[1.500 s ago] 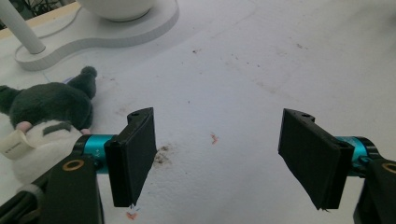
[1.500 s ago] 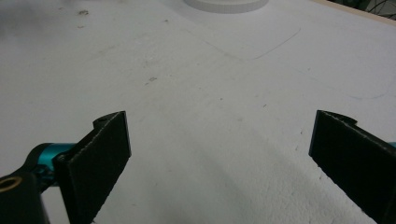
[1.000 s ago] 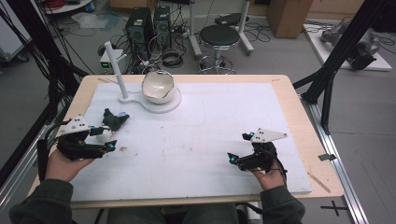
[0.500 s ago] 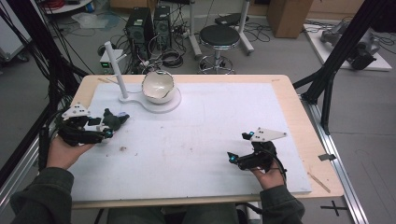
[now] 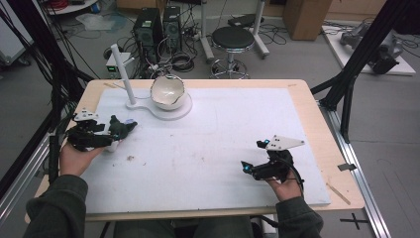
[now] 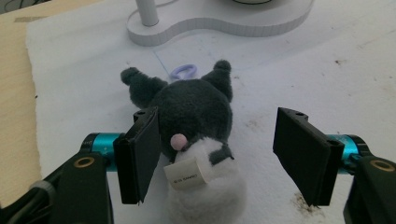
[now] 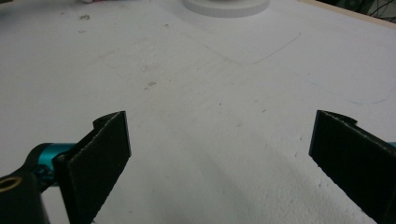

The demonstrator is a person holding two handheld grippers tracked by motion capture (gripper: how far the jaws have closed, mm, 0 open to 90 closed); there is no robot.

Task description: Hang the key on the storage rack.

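A small plush toy [image 6: 194, 109] with a dark grey head, two ears, a pink nose and a white body lies on the white mat, a paper tag on its neck. My left gripper [image 6: 217, 142] is open around it: the left jaw touches the toy's head and the right jaw stands well apart. In the high view the toy [image 5: 122, 128] lies at the mat's left side with the left gripper [image 5: 106, 138] over it. My right gripper [image 5: 249, 168] rests open near the front right, and in its own view the right gripper [image 7: 219, 158] has only bare mat between its jaws.
A white stand [image 5: 166, 113] with an upright post [image 5: 122, 74] and a white bowl [image 5: 167, 91] sits at the back left of the white mat [image 5: 223, 129], just beyond the toy. A lilac ring [image 6: 183, 71] lies behind the toy. Small brown specks [image 5: 131, 158] dot the mat.
My left hand and gripper have shifted away from the person, up to the plush toy. The right gripper has stayed put.
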